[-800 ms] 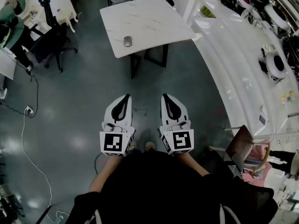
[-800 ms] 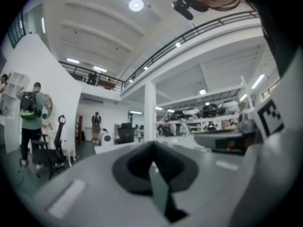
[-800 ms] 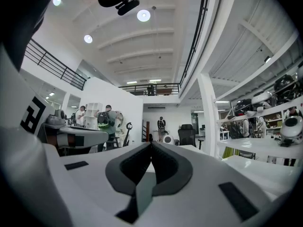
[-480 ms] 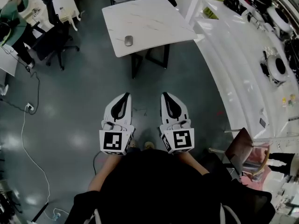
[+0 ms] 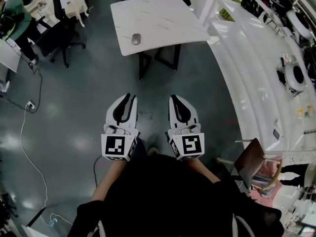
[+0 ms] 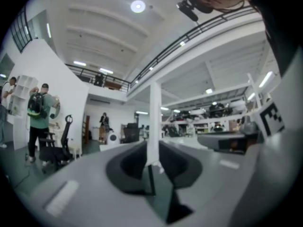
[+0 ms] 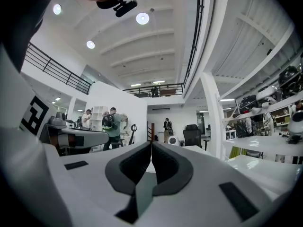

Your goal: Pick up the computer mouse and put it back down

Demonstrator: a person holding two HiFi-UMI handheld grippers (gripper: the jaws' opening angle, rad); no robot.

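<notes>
The grey computer mouse point(image 5: 136, 38) lies near the front left edge of a white marble-topped table point(image 5: 163, 14), far ahead of me in the head view. Both grippers hang side by side over the grey floor, well short of the table and pointing level towards it. My left gripper point(image 5: 129, 97) has its jaws a narrow slit apart with nothing between them; a white pillar shows through the slit in the left gripper view. My right gripper point(image 5: 174, 98) is shut and empty, its pads point(image 7: 151, 148) meeting in a thin line. Neither gripper view shows the mouse.
A black office chair point(image 5: 61, 23) and a person in green point(image 5: 15, 9) are at the far left by another desk. A long white curved counter point(image 5: 256, 63) with equipment runs down the right side. A brown chair point(image 5: 252, 158) stands at my right. A cable point(image 5: 24, 132) trails across the floor.
The head view has drifted a little: the table and mouse sit slightly higher and further right in the picture. Both grippers keep their side-by-side pose and hold nothing.
</notes>
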